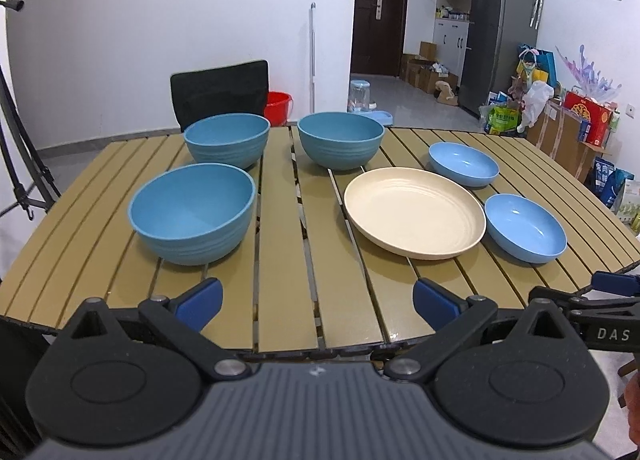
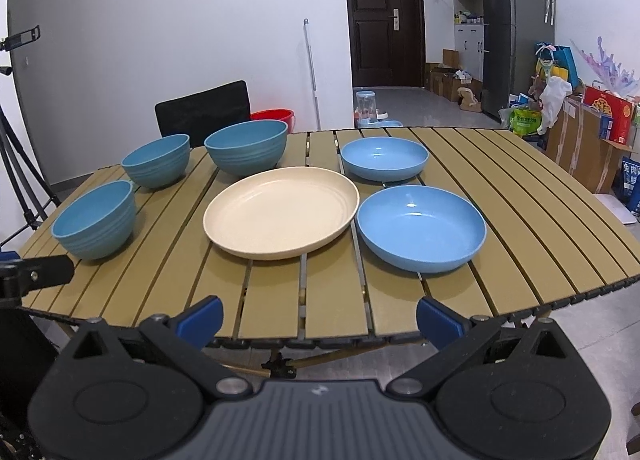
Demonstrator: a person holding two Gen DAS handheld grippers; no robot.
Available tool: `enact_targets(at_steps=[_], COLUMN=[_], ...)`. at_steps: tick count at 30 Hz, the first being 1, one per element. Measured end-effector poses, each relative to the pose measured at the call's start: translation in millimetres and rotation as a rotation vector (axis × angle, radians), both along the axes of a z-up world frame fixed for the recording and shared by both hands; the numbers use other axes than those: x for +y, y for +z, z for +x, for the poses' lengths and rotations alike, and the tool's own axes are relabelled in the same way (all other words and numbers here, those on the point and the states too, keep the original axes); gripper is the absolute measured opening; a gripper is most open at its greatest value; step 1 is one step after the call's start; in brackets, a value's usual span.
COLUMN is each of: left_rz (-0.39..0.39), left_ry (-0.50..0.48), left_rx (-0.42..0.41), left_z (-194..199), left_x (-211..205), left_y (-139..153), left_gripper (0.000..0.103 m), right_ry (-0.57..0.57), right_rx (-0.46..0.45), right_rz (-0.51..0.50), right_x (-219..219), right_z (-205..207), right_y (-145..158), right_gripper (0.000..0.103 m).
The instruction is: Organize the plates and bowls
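Inventory on the slatted table (image 2: 500,188): six pieces of crockery, none stacked, each standing apart on the slats. Three deep blue bowls occupy the left half: the near-left bowl (image 1: 192,212), the far-left bowl (image 1: 227,140) behind it, and the centre bowl (image 1: 340,144) toward the far edge. One cream plate (image 2: 280,210) sits right of centre, in front of the centre bowl. Two shallow light-blue dishes lie to its right: the near dish (image 2: 420,226) just beside the plate's rim, and the far dish (image 2: 384,158) behind it; whether either rim touches the plate cannot be determined. All items upright and empty. The left gripper (image 1: 318,306) hangs over the near table edge, its blue-padded fingers spread wide with nothing between them, pointed at the bare slats between the near-left bowl and the plate. The right gripper (image 2: 320,318) is held just short of the near edge, fingers likewise spread wide and empty, facing the plate and near dish. One black chair back (image 1: 220,90) stands behind the far edge, with one red bucket (image 1: 278,102) beside it.
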State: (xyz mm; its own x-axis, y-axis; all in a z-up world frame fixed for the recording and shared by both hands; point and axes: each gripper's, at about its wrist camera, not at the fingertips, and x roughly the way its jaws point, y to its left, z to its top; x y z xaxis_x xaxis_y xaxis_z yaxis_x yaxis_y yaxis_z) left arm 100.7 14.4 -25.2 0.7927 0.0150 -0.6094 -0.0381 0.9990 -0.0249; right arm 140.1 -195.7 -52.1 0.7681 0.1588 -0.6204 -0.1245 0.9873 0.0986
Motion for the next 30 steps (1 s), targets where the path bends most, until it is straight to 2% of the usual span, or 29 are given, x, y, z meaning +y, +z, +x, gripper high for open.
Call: enact_targets(at_steps=[5,13,20,23,27,30], left_rz=[-0.003,-0.008,-0.056,-0.079,-0.105,-0.136], left_ry=[-0.005,0.015,0.030,0.051,0.068,0.095], left_rx=[0.028,0.064,0.108,0.142,0.219,0.289], left_z=[22,67,123,149,185,208], left_x=[-1,-1,-4,-7,-10,-11], left_y=[-2,1,3,2,-6,-15], left_gripper=[0.103,0.103,0.103,0.103,0.103,0.103], right_ry=[0.008,0.040,0.048,0.062,0.101,0.124], right_rx=[0.021,0.032,0.067,0.077,0.141,0.197], right_rz=[0.015,-0.024,-0.010,-0.013,-0.023,-0.022], right_x=[-2,-7,-20,-24,-24,-23], right_z=[27,75,130,153,193,220], right_y=[-1,0,6,11,10,4], right_gripper=[0.103,0.103,0.101,0.101,0.100,0.091])
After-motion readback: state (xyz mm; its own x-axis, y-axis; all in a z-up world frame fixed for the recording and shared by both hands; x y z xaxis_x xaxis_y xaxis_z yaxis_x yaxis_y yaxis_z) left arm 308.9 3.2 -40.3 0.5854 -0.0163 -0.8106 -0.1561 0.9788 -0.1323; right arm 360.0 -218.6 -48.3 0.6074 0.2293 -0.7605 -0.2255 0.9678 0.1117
